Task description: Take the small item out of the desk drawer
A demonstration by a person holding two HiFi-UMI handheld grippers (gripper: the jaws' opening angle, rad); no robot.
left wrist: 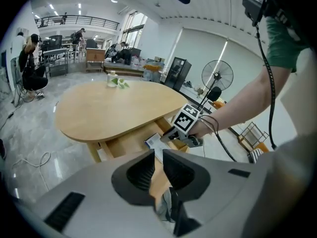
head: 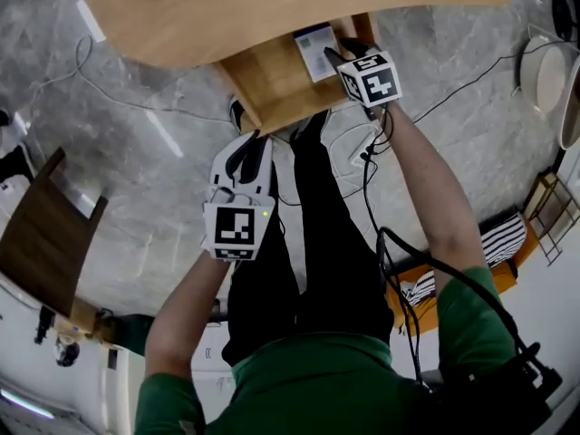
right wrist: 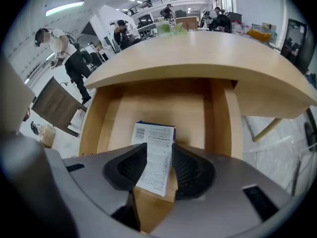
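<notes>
The desk drawer (head: 272,84) stands pulled out from under the light wooden desk (head: 272,7). In it lies a small white box (head: 314,51) with printed text and a blue edge. My right gripper (head: 335,53) points steeply down into the drawer. In the right gripper view its jaws (right wrist: 159,150) are open with the box (right wrist: 154,157) between the pads, and the grip is not closed. My left gripper (head: 254,139) hangs lower, in front of the drawer's front edge. Its jaws (left wrist: 158,155) stand a narrow slit apart with nothing between them.
A dark wooden chair (head: 45,234) stands at the left on the marble floor. Cables (head: 118,98) run across the floor, and a white power strip (head: 358,148) lies by the person's legs. A striped cloth (head: 498,243) and a rack sit at the right.
</notes>
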